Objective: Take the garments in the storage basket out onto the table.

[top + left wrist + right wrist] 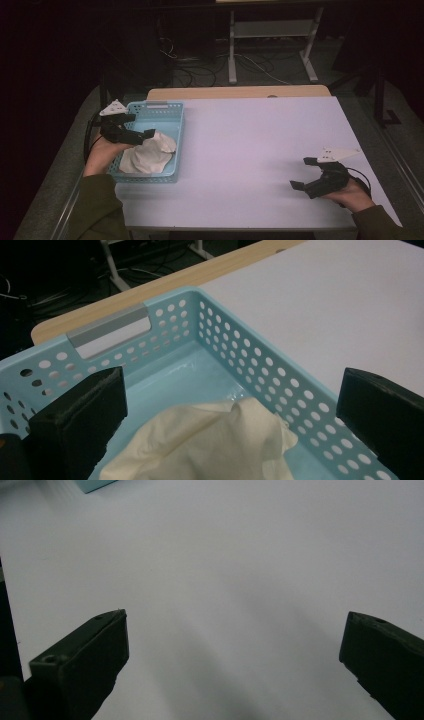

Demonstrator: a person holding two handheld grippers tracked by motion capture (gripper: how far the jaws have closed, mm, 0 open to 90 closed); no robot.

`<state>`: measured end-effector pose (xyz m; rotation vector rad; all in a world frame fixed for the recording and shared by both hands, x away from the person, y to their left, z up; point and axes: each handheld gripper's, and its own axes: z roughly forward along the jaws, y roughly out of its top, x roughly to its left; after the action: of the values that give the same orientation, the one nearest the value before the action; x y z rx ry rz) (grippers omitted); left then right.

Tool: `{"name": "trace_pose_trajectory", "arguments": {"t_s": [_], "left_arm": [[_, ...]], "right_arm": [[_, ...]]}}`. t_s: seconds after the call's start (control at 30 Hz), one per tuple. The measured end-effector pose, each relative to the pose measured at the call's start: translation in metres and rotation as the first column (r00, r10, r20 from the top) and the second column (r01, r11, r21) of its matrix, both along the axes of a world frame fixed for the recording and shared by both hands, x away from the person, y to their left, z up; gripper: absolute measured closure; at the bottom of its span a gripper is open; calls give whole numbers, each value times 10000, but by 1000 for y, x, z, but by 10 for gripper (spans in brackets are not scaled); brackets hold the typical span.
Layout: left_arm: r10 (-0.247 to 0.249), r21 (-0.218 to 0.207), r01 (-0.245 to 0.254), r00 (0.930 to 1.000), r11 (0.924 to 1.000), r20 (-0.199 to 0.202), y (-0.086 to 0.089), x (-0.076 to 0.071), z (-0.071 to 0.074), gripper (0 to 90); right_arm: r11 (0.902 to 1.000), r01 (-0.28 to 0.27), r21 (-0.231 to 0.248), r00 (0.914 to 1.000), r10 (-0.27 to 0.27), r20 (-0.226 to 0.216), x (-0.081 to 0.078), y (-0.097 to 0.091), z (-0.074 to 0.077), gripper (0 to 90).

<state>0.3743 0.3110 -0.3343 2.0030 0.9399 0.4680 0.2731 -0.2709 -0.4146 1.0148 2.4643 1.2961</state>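
Note:
A light blue perforated basket (176, 120) stands at the left of the white table (260, 145). A crumpled cream cloth (149, 154) lies inside it, toward the near end. My left gripper (140, 134) hovers over the basket's left side, open, its jaws wide apart above the cloth (210, 445) with nothing held between them. The basket's far wall and grey handle (112, 330) are visible beyond the jaws. My right gripper (303, 173) is open near the table's front right, over bare white surface (225, 580), nothing between its jaws.
A wooden strip (240, 92) edges the table's far side. Beyond it stand a white metal frame (272, 45) and loose cables (200, 65) on a dark floor. A corner of the basket (95, 484) peeks in at the top left of the right gripper view.

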Motion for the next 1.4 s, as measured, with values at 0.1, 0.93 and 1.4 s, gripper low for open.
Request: {"name": "trace_pose_trajectory", "arguments": {"t_s": [0.1, 0.93, 1.4], "left_arm": [[-41, 26, 42, 10000, 10000, -72, -1, -1, -1, 0], [-178, 664, 217, 9982, 9976, -576, 2, -3, -10, 0], [-267, 1234, 378, 9956, 9916, -899, -4, 0, -15, 0]], "right_arm": [[10000, 15, 13, 10000, -15, 4, 0, 0, 0, 0], [10000, -16, 45, 10000, 16, 43, 0, -1, 0, 0], [10000, -60, 31, 10000, 60, 48, 0, -1, 0, 0]]}}
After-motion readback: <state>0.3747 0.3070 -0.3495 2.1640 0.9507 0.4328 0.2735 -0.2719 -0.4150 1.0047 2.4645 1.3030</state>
